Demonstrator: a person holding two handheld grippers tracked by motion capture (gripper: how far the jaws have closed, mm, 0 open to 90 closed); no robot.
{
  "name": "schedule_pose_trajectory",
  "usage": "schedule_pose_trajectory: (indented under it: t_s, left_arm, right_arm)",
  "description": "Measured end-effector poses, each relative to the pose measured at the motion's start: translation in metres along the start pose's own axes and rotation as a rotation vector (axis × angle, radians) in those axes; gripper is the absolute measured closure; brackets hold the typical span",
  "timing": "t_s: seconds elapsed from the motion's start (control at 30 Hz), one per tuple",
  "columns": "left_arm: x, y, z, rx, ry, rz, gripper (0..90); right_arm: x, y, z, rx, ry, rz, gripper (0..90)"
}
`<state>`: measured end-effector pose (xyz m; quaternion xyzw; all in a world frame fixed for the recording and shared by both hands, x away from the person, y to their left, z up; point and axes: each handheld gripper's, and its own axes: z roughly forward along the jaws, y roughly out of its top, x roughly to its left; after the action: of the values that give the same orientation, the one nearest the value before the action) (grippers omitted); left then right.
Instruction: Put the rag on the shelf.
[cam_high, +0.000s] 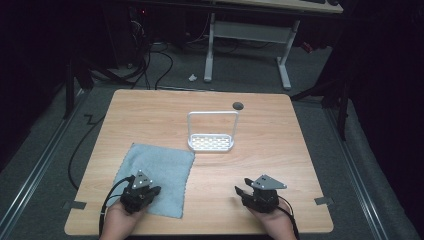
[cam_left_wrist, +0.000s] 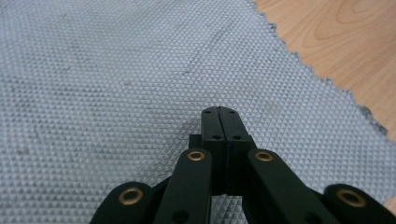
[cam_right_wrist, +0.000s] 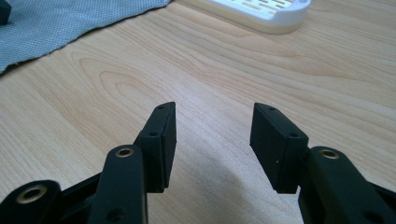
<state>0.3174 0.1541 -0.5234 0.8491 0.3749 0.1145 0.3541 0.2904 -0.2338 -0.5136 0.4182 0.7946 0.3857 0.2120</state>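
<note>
Left hand-held gripper (cam_high: 150, 192) sat over the near part of a grey-blue cloth (cam_high: 160, 167), which lay flat at the near-left of the tabletop (cam_high: 150, 115). In the left gripper view its jaws were clenched together with nothing between them, poised just above the cloth's (cam_left_wrist: 116, 84) waffle weave; contact with the fabric could not be judged. The cloth's frayed edge ran past on that view's right, bare wood beyond it.

Right hand-held gripper (cam_high: 241, 190) was at the near-right, well apart from the cloth, over bare wood. Its jaws stood released, wide gap, nothing held, as the right gripper view (cam_right_wrist: 212, 140) showed.

A white rack (cam_high: 211, 142) with a perforated base and a tall looped handle stood near the tabletop's centre, beyond both grippers and just beyond the cloth's far-right corner. Its base (cam_right_wrist: 261, 11) appeared ahead of the right jaws. A small dark round disc (cam_high: 238, 105) sat at the far edge. Nothing lay between either gripper and the cloth.

Surface: light wood grain. Room: dim, grey carpet, loose cables (cam_high: 165, 70) on the floor, a white-legged desk (cam_high: 245, 35) behind.
</note>
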Motion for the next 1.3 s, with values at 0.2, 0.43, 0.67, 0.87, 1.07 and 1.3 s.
schedule_pose_trajectory:
  t_s: [0.2, 0.43, 0.67, 0.87, 1.07, 1.3]
  left_arm:
    - [-0.04, 0.004, 0.007, 0.007, -0.075, 0.11, 89.8]
    - [-0.072, 0.012, 0.018, 0.009, -0.156, 0.171, 89.6]
    - [-0.046, 0.009, -0.008, -0.06, -0.088, 0.09, 83.6]
    - [-0.006, -0.015, -0.031, -0.084, 0.038, -0.041, 80.3]
    - [0.007, -0.032, -0.031, -0.061, 0.083, -0.106, 82.6]
    - [0.003, -0.032, -0.024, -0.053, 0.117, -0.088, 82.8]
  right_arm:
    - [0.003, 0.0, 0.002, 0.002, 0.009, -0.009, 52.5]
    - [0.008, 0.002, 0.004, -0.005, 0.038, -0.036, 55.3]
    - [0.025, 0.011, 0.014, -0.018, 0.096, -0.089, 59.3]
    - [0.046, 0.03, 0.039, -0.025, 0.177, -0.128, 74.4]
    - [0.066, 0.047, 0.063, 0.002, 0.173, -0.199, 90.0]
    - [0.069, 0.046, 0.083, 0.097, 0.177, -0.23, 90.0]
